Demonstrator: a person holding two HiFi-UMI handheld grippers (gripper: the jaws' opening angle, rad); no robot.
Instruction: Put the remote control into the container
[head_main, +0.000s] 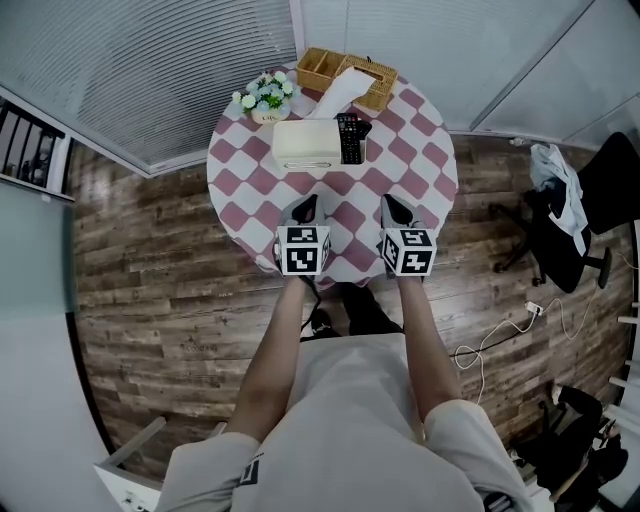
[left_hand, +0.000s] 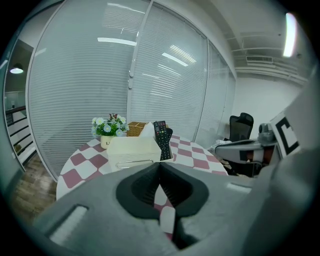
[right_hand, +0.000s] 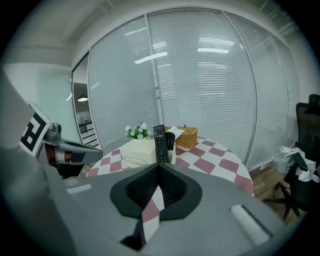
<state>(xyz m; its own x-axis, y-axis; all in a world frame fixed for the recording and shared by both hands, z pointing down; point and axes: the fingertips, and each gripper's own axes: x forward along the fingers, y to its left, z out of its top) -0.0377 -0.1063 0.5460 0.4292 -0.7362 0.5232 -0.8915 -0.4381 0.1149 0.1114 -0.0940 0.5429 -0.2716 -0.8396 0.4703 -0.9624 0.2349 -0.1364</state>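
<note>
A black remote control (head_main: 349, 137) (left_hand: 161, 140) (right_hand: 160, 144) stands upright in the cream container (head_main: 305, 144) (left_hand: 131, 151) (right_hand: 137, 151), at its right end, with a second dark remote behind it. The container sits on the round checkered table (head_main: 410, 170). My left gripper (head_main: 303, 211) (left_hand: 159, 166) and right gripper (head_main: 396, 211) (right_hand: 158, 168) hover side by side over the table's near edge, both shut and empty, short of the container.
A small pot of white flowers (head_main: 267, 97) stands at the table's far left. A wicker basket with a tissue box (head_main: 347, 78) sits behind the container. A black office chair (head_main: 575, 225) with cloth on it stands to the right on the wooden floor.
</note>
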